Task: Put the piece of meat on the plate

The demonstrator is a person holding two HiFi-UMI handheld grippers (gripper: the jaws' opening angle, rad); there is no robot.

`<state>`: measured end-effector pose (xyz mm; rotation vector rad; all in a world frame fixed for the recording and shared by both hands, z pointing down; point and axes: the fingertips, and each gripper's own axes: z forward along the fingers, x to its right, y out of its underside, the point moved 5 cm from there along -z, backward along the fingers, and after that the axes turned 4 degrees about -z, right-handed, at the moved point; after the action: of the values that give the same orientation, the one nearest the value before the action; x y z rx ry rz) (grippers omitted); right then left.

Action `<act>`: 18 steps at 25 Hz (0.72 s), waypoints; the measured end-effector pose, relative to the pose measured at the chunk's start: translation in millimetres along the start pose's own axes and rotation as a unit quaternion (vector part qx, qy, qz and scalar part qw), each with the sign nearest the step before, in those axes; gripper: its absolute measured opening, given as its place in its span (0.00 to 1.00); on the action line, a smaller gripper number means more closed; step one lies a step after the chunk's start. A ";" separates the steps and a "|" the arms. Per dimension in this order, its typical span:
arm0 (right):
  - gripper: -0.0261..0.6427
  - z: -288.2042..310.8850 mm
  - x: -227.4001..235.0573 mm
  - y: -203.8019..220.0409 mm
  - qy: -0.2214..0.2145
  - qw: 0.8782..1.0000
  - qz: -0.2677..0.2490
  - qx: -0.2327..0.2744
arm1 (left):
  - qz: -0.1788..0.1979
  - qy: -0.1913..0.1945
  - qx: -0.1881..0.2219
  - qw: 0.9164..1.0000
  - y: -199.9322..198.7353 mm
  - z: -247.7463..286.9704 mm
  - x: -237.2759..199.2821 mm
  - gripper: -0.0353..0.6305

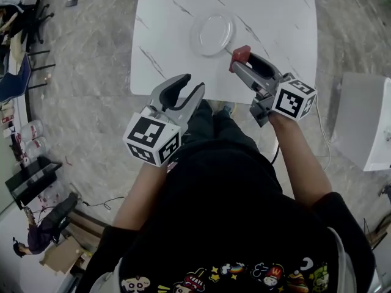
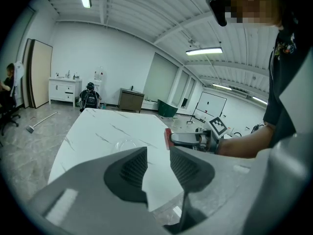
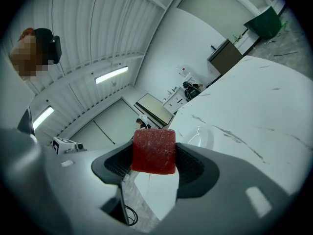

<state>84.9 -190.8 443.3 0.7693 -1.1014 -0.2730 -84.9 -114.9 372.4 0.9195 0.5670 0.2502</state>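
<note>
Red and nearly square-faced, the piece of meat (image 3: 153,151) is pinched between the jaws of the right gripper (image 1: 239,60). In the right gripper view its broad face is toward the camera and no long axis shows. The head view gives only a small red end at frame centre, over the white veined tabletop (image 1: 275,17), just lower right of the clear plate (image 1: 212,34). The left gripper (image 2: 157,155) hangs at the tabletop's near edge, jaws slightly spread and empty. The marker cubes bear only black-and-white squares.
</note>
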 end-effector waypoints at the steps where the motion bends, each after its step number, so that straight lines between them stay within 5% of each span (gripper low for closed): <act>1: 0.48 1.0 -0.4 -0.2 0.002 1.000 -0.008 -0.006 | -0.003 0.003 0.001 1.000 0.8 -0.6 1.1 0.44; 8: 0.48 10.6 5.8 4.2 0.024 0.997 -0.058 -0.049 | -0.018 0.022 0.007 1.000 7.7 1.7 5.7 0.44; 18: 0.48 96.5 52.5 -7.5 0.053 0.980 -0.130 -0.142 | -0.060 0.028 0.008 0.998 3.5 24.1 -61.9 0.44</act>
<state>25.2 -266.2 497.1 0.6615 -0.8379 -0.5905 -122.4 -156.2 408.5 0.8922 0.6749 0.1645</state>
